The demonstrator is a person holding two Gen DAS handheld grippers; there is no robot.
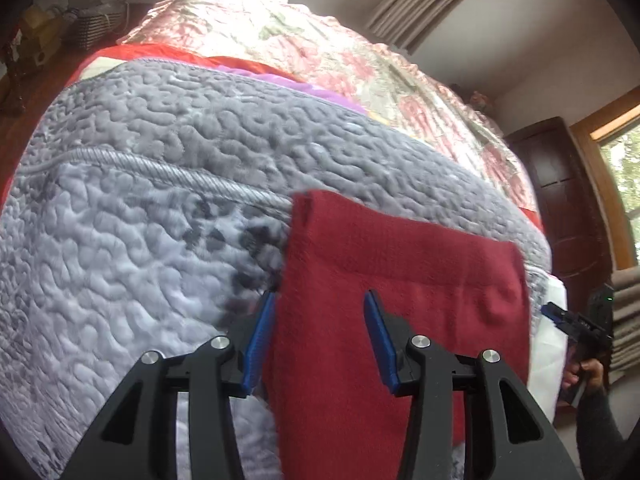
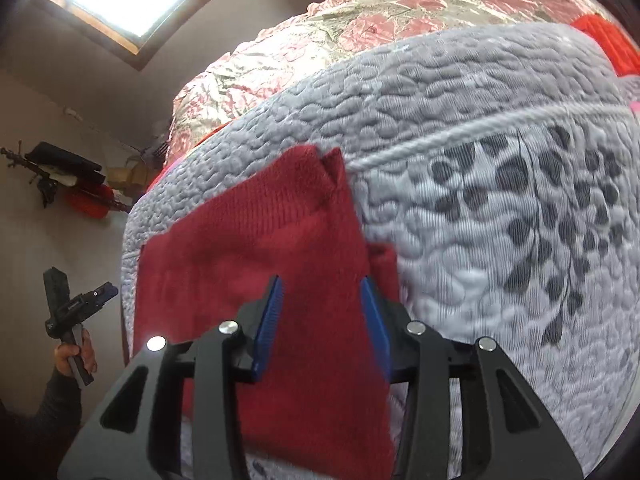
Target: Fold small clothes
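No legible text or labels.

A grey quilted coverlet (image 1: pixel 168 168) with a corded seam and a dark leaf print (image 2: pixel 560 216) covers the near part of the bed. Beyond it, toward the bed's far edge, lies a pink floral satin quilt (image 1: pixel 304 44), with red fabric (image 1: pixel 152 54) and a purple strip (image 1: pixel 320 90) showing between the two. Beige curtains (image 1: pixel 416 4) hang by the wall, and a dark wooden cabinet (image 1: pixel 560 184) stands past the bed's right edge.

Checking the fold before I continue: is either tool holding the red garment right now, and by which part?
Neither. The left tool and right tool are both open above the red knit garment, which lies flat on the grey quilt.
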